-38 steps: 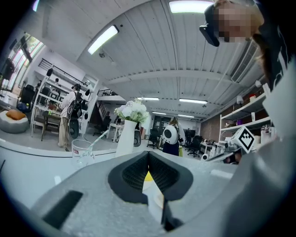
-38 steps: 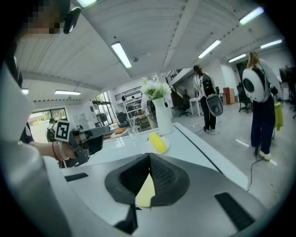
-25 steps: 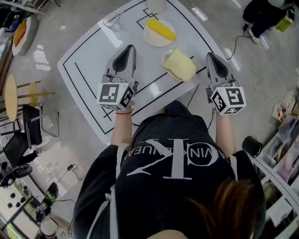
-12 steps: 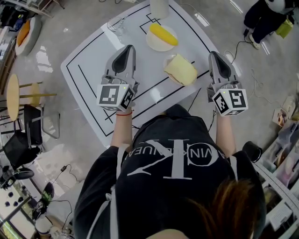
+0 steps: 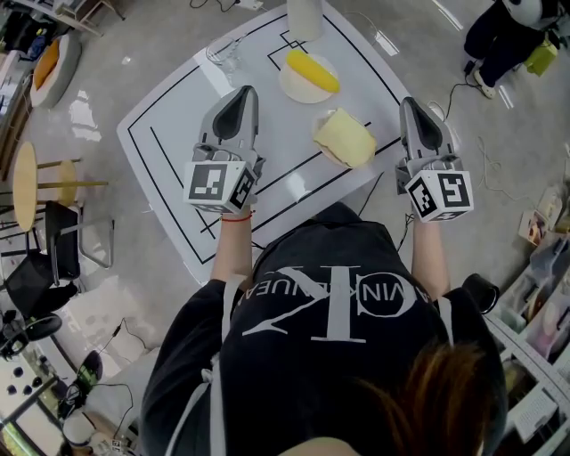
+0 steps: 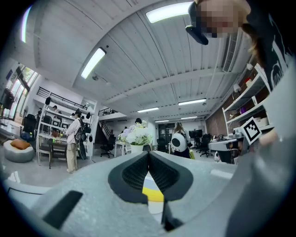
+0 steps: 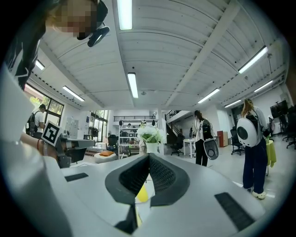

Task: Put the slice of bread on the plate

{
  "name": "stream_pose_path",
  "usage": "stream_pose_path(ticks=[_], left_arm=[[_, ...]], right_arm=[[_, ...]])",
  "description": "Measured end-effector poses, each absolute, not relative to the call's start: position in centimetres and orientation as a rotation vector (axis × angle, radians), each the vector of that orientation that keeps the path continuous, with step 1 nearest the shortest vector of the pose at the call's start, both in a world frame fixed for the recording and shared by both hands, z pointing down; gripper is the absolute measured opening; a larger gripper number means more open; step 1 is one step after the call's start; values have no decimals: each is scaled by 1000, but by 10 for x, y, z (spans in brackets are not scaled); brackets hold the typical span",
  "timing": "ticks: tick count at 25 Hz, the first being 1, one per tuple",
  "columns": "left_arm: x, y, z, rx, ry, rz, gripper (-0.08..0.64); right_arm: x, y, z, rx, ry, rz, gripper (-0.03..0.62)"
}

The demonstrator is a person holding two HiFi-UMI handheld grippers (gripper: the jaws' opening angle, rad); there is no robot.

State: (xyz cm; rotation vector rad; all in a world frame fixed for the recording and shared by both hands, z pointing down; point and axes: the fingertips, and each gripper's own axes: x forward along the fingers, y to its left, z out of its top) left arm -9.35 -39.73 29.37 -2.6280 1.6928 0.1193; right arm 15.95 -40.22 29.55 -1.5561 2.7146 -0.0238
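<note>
A pale yellow slice of bread point(image 5: 344, 137) lies on a small white plate point(image 5: 323, 150) at the near right of the white table point(image 5: 178, 98). My left gripper point(image 5: 242, 93) hovers over the table to the left of the bread, jaws shut and empty. My right gripper point(image 5: 417, 104) hangs past the table's right edge, to the right of the bread, also shut on nothing. In the left gripper view the gripper point(image 6: 149, 154) has its dark pads point(image 6: 134, 173) meeting; the right gripper view shows that gripper point(image 7: 149, 155) the same way.
A second plate point(image 5: 292, 85) with a yellow food piece point(image 5: 312, 70) sits further back. A clear glass point(image 5: 224, 49) and a white vase point(image 5: 304, 14) of flowers point(image 7: 149, 133) stand at the far edge. People stand around the room point(image 7: 252, 139).
Both grippers have risen slightly and stayed shut. The bread lies as before on its plate.
</note>
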Motion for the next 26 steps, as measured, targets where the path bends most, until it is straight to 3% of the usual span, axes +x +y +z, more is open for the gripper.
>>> stream_pose_path(ticks=[26], left_arm=[[-100,-404,300,-2637,1714,107,11]], right_arm=[[150,-412,305,-1542,2746,-59,0]])
